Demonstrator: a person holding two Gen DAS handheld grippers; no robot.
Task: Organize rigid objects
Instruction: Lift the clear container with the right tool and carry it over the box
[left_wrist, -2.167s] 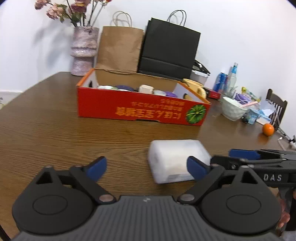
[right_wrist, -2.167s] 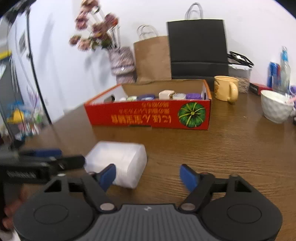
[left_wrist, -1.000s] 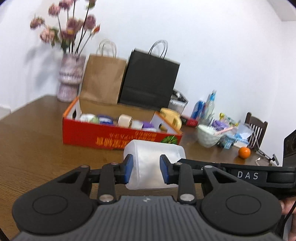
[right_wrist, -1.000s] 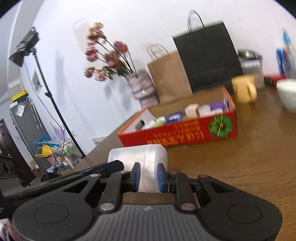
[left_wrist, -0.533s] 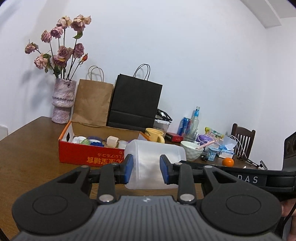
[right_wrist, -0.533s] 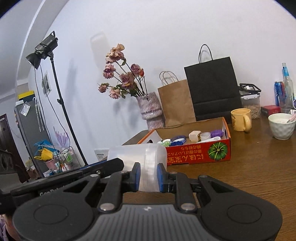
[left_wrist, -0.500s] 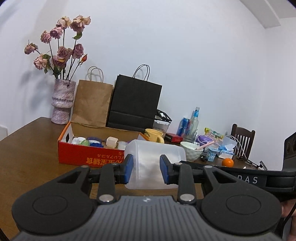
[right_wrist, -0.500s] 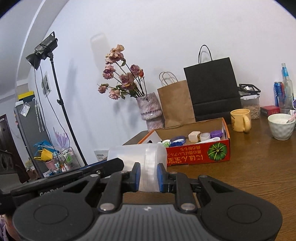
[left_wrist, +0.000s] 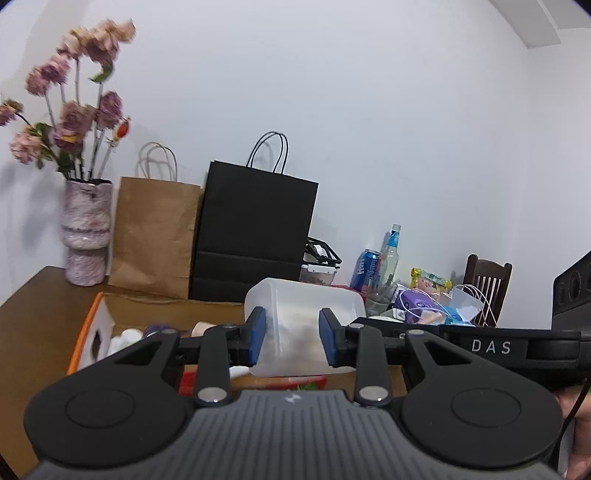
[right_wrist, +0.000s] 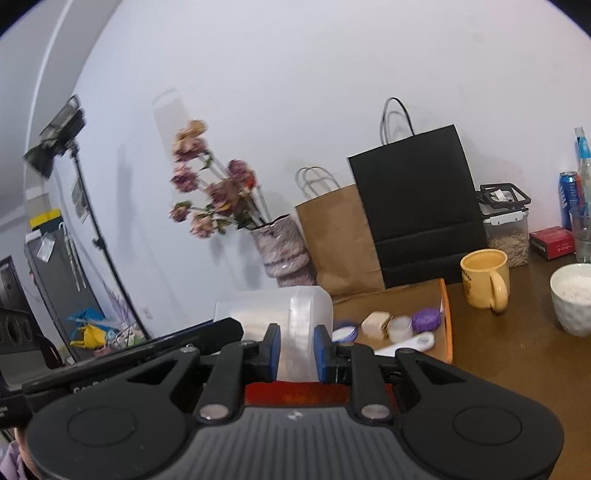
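Note:
A clouded white plastic container (left_wrist: 299, 325) hangs in the air over the near side of the red cardboard box (left_wrist: 92, 334). My left gripper (left_wrist: 290, 338) is shut on one end of it, blue pads pressing both sides. My right gripper (right_wrist: 297, 349) is shut on the other end of the same container (right_wrist: 291, 325). Inside the box (right_wrist: 445, 321) lie several small items: a beige block (right_wrist: 376, 320), a purple lid (right_wrist: 426, 319), a white jar (right_wrist: 400, 328). The box's red front wall (right_wrist: 295, 393) sits just under my right gripper.
Behind the box stand a brown paper bag (left_wrist: 155, 229), a black paper bag (left_wrist: 255, 236) and a vase of dried roses (left_wrist: 86, 232). A yellow mug (right_wrist: 484, 278) and a white bowl (right_wrist: 572, 295) stand right of the box. Bottles, a can and packets (left_wrist: 391, 258) crowd the far right.
Both grippers closed on the container, lifted it off the table and carried it toward the box. The box now lies close beneath the grippers instead of farther ahead.

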